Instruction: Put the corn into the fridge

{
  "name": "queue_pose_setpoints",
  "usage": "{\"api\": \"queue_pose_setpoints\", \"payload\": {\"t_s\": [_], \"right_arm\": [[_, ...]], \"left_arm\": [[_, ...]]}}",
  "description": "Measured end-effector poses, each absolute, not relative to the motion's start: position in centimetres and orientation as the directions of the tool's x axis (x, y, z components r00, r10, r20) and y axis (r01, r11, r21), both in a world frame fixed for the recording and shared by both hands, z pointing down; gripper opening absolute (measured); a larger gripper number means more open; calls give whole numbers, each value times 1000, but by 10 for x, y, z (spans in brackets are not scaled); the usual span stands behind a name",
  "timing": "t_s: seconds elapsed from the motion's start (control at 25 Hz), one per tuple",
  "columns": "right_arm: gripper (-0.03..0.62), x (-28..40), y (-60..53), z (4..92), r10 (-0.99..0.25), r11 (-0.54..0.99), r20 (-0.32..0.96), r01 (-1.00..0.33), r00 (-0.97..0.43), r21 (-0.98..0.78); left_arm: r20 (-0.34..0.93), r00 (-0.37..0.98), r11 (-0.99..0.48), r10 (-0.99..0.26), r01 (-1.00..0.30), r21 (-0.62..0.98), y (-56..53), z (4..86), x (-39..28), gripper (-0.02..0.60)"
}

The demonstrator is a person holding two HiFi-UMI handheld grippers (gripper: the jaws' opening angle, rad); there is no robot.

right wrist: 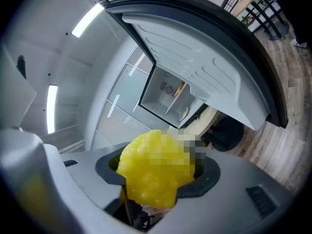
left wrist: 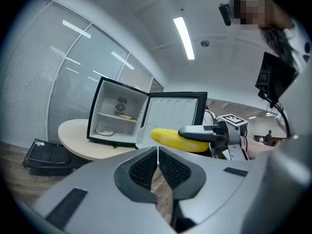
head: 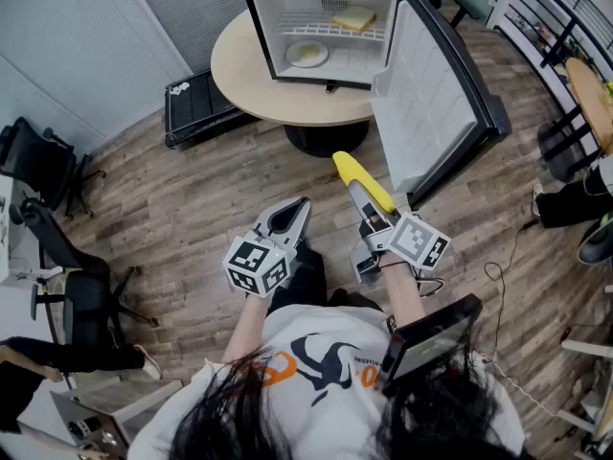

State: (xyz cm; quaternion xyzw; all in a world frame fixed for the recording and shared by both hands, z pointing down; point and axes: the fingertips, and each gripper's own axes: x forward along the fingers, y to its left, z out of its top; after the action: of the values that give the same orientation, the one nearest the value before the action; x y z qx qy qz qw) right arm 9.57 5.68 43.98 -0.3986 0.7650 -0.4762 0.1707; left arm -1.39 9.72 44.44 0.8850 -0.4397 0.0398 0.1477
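Right tongs [head: 364, 199] stand wide, clamped on the rear half of the corn [head: 356, 175]. Most of the cob pokes forward in the air above the floor [head: 192, 190], well short of the fridge [head: 330, 27] on the round counter [head: 249, 75]. Left tongs [head: 299, 209] are pinched together on nothing. With so much overhanging, I reckon the cob could pivot or slip out, or its tip could clip the open door [head: 421, 103] going in. It looks bright yellow, long and tapered, bumpy with kernels at the near end.
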Motion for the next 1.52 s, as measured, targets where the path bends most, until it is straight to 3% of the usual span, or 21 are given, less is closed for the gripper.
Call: {"api": "queue_pose_setpoints", "payload": {"t_s": [0.6, 1.52], "right_arm": [[255, 113, 73, 424, -795, 270, 65, -447, -604, -853], [255, 102, 18, 449, -805, 242, 152, -550, -574, -799]], "left_arm": [[147, 622, -585, -769, -777, 231, 102, 419, 23, 15], [175, 653, -604, -737, -753, 262, 44, 439, 8, 15]]}}
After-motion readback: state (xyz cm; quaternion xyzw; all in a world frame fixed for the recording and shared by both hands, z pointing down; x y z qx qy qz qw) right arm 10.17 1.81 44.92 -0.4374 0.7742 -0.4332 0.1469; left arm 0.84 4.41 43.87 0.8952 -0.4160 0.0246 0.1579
